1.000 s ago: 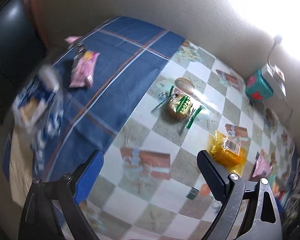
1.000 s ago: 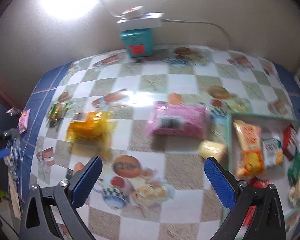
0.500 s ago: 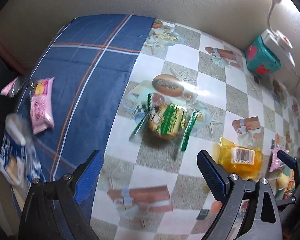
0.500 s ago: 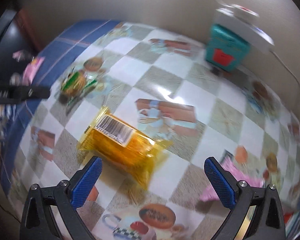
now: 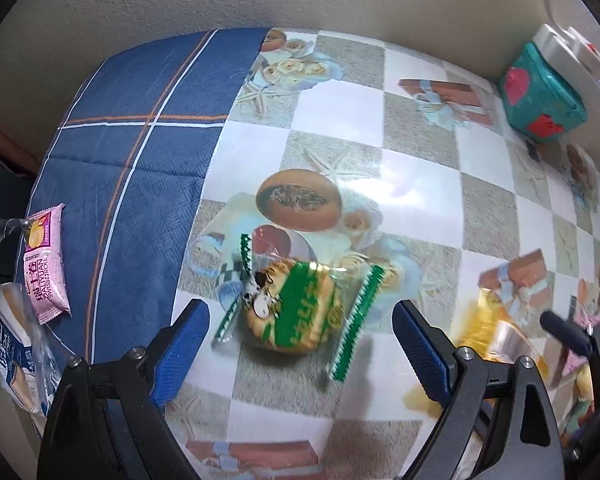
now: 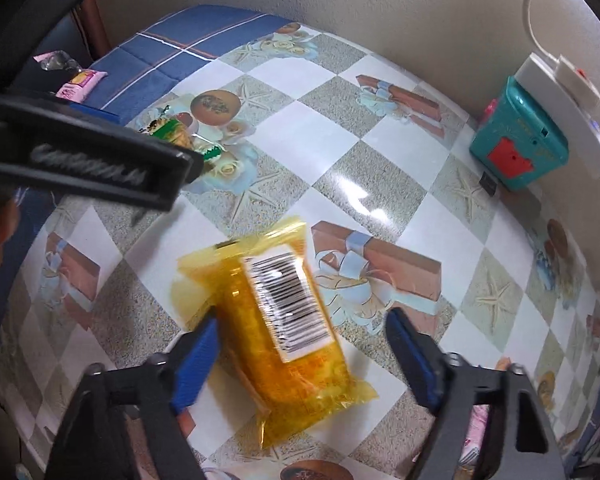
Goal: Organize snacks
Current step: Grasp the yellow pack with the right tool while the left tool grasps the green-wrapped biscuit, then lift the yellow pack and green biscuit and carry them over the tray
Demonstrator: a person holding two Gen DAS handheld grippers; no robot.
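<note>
The left gripper (image 5: 300,340) is held pointing down over the checked tablecloth (image 5: 420,152), its jaws spread wide and just now drawn in a little. A green-and-clear biscuit packet (image 5: 296,306) lies flat on the cloth between the blue pads (image 5: 186,344); neither pad is seen to touch it.

The right gripper (image 6: 302,356) is likewise pointed down, and its jaws have just been closing. A yellow bag (image 6: 276,320) with a barcode label lies between them. The left pad (image 6: 198,360) is seen at the bag's edge, though contact cannot be confirmed through the blur; the right pad (image 6: 414,360) stands clear of it, so nothing is gripped.

In the left wrist view the yellow bag (image 5: 496,340) is seen blurred, to the right of the biscuit packet. At the left, on the blue plaid cloth (image 5: 140,140), a pink roll-cake packet (image 5: 46,264) is laid, with a blue-and-white packet (image 5: 16,360) beside it at the table's edge.

Farther off, against the wall, a teal box (image 6: 518,148) with red shapes is set, and a white power strip (image 6: 560,104) is leaned on top of it. The box (image 5: 540,96) is also shown in the left wrist view, at upper right.
</note>
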